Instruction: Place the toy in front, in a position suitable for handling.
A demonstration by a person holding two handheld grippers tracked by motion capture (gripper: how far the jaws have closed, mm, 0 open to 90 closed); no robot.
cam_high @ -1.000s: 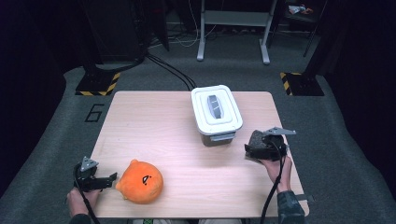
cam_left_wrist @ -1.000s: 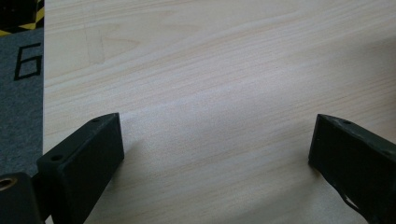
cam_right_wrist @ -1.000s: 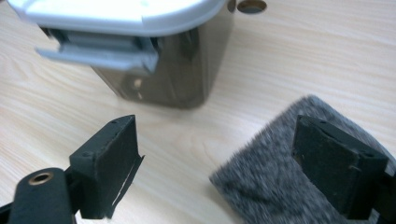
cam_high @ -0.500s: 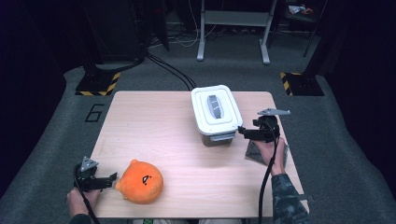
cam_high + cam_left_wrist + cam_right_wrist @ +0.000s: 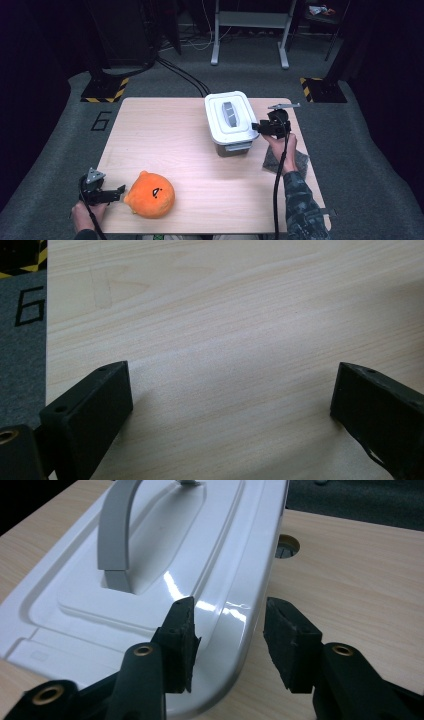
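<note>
Now right gripper [image 5: 230,635] straddles the white lid [image 5: 165,575] edge, jaws closing.

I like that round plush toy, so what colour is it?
The plush toy is orange with a small dark mark on its front, clearest in the high view.

I see the table [image 5: 190,145] evenly lit from overhead, surroundings dark. Glare streaks the white lid [image 5: 200,580] near its edge. Near jaws soft, slightly blurred; high view grainy.

Orange plush toy [image 5: 150,194], grey cloth [image 5: 300,161]
</note>
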